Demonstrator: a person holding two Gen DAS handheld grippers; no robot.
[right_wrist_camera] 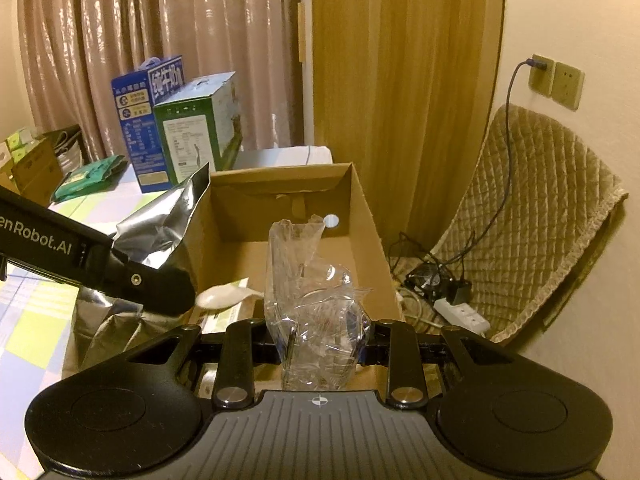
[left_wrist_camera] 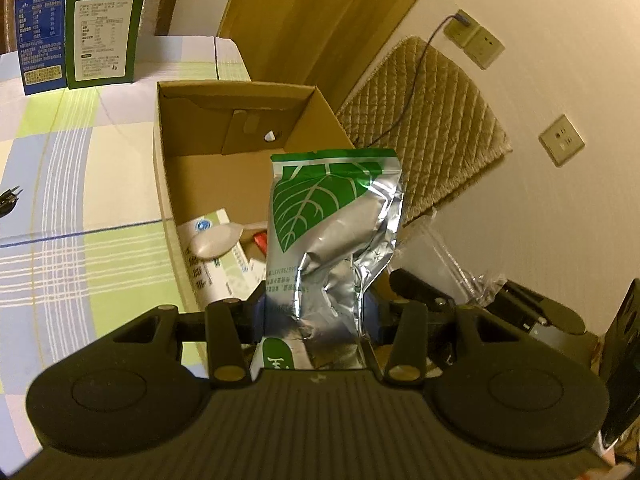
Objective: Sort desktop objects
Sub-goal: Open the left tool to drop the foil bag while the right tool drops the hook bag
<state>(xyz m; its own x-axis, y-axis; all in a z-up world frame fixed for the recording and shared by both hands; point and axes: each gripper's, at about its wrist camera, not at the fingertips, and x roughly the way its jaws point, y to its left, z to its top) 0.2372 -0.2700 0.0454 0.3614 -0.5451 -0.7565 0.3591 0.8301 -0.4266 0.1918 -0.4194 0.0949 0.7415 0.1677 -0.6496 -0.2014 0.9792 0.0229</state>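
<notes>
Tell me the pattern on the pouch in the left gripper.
Silver foil pouch with a green leaf print; left wrist view.

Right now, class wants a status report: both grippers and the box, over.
Left gripper shut on foil pouch. Right gripper shut on clear plastic bag. Both above cardboard box. Nothing blocking.

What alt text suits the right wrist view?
The right gripper clamps a crumpled clear plastic bag over an open brown cardboard box; beside it the left gripper holds a silver foil pouch.

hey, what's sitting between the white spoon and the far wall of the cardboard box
Nothing: bare box floor runs from the white spoon to the far wall of the cardboard box, clearest in the right wrist view.
</notes>
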